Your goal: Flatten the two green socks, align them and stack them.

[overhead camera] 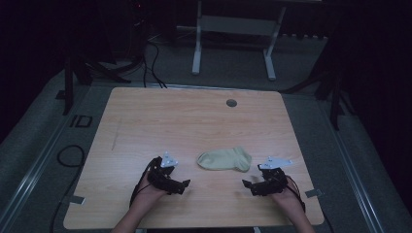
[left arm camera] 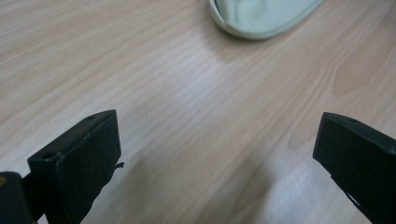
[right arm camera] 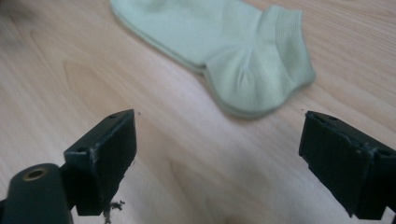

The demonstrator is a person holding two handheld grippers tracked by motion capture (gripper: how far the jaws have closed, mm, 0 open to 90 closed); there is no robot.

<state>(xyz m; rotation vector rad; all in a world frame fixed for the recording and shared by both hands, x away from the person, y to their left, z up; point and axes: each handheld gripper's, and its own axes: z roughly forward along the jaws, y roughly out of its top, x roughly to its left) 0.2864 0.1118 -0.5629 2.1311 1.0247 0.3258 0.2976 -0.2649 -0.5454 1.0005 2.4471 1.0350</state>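
I have both grippers low over the near part of the table, and a pale green sock lies flat between them, slightly farther out, its cuff and heel toward the right and its toe toward the left. My left gripper sits just to the near left of the toe, jaws spread wide with nothing between them; in the left gripper view the toe end peeks in at the far edge over bare wood. My right gripper is released too, jaws apart and empty, and the right gripper view looks straight at the heel and ribbed cuff. I judge this to be the approach step, before any grasp. Next I would need to bring each gripper forward and inward to its own end of the sock, then close on the fabric edge, keeping the lower jaw flush to the wood. There is plenty of open tabletop on all sides; the near edge runs close under my wrists, and the round hole is well apart at the far side.
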